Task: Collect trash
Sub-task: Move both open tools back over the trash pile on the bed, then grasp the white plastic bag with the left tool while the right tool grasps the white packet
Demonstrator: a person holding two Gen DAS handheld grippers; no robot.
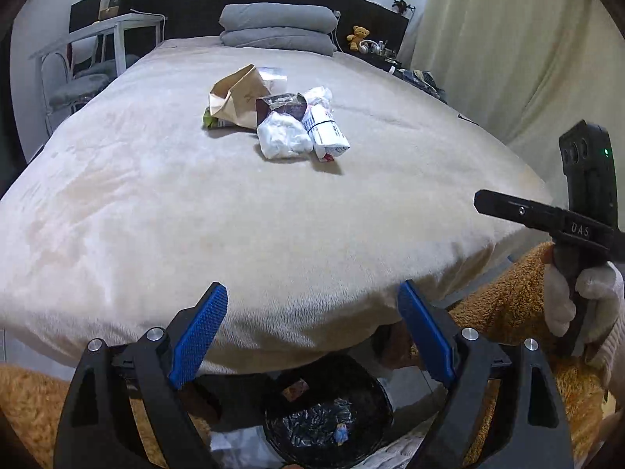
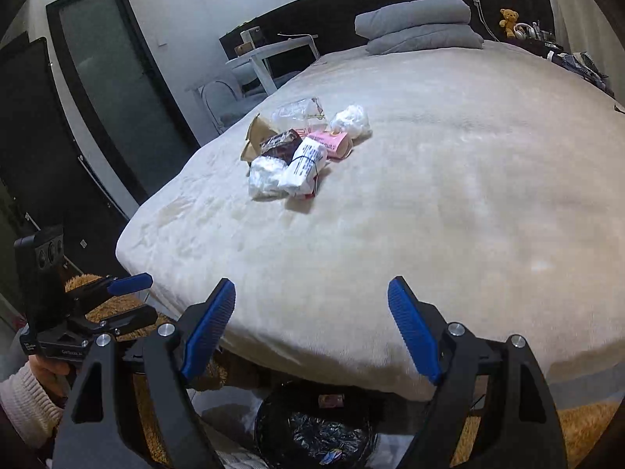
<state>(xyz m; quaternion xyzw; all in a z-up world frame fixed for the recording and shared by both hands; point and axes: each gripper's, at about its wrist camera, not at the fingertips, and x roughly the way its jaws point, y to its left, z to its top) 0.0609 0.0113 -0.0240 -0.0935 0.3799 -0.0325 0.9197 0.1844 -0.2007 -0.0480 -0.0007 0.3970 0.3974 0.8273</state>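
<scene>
A pile of trash (image 1: 281,117) (image 2: 304,152) lies in the middle of the beige bed (image 1: 156,215) (image 2: 449,195). It holds a brown paper bag (image 1: 238,93), a crumpled white plastic bag (image 1: 283,138), a white printed packet (image 1: 326,133) and a pink wrapper (image 2: 332,142). Below the bed's near edge stands a bin with a black liner (image 1: 324,418) (image 2: 312,430), with a few scraps in it. My left gripper (image 1: 312,293) (image 2: 144,299) hangs above the bin, open wide and holding nothing. Beside it, my right gripper (image 2: 311,285) is open too, nothing between its fingers.
Two grey pillows (image 1: 277,27) are stacked at the headboard. A white desk and chair (image 1: 97,47) stand left of the bed, a curtain (image 1: 508,58) hangs on its right. An orange shaggy rug (image 1: 508,305) covers the floor. A gloved hand (image 1: 578,297) holds the right tool.
</scene>
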